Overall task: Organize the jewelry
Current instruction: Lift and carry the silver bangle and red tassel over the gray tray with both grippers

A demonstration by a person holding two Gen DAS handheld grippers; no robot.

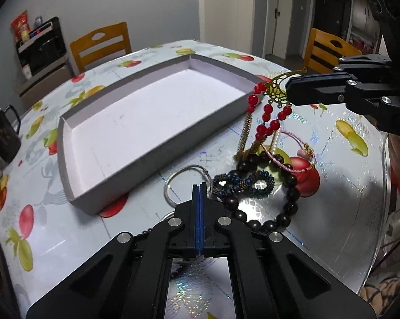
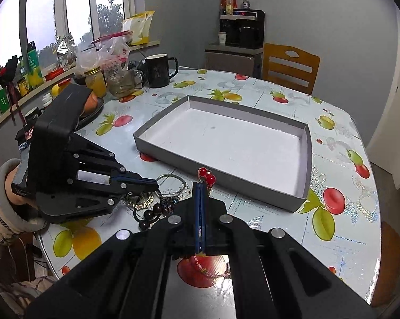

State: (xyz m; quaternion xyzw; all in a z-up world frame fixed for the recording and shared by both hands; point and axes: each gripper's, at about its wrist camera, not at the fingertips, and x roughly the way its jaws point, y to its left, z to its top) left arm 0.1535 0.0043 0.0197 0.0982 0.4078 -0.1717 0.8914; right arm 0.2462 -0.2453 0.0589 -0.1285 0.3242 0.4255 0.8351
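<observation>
Left wrist: bare-floored grey tray [image 1: 75,143] beside jewelry pile [image 1: 255,178]

light: dim indoor, daylight from window [image 2: 40,26] | glare: on tablecloth [image 1: 346,186]; edges: fisheye-bent, dark corners

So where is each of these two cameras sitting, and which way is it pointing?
Left wrist: rides the left gripper, jaws shut, facing the jewelry pile and tray; the right gripper enters from the right, holding the red bead necklace.
Right wrist: rides the right gripper, facing the tray; the left gripper and a sleeved hand show at left.
Shared: tray, pile, fruit-print table.
</observation>
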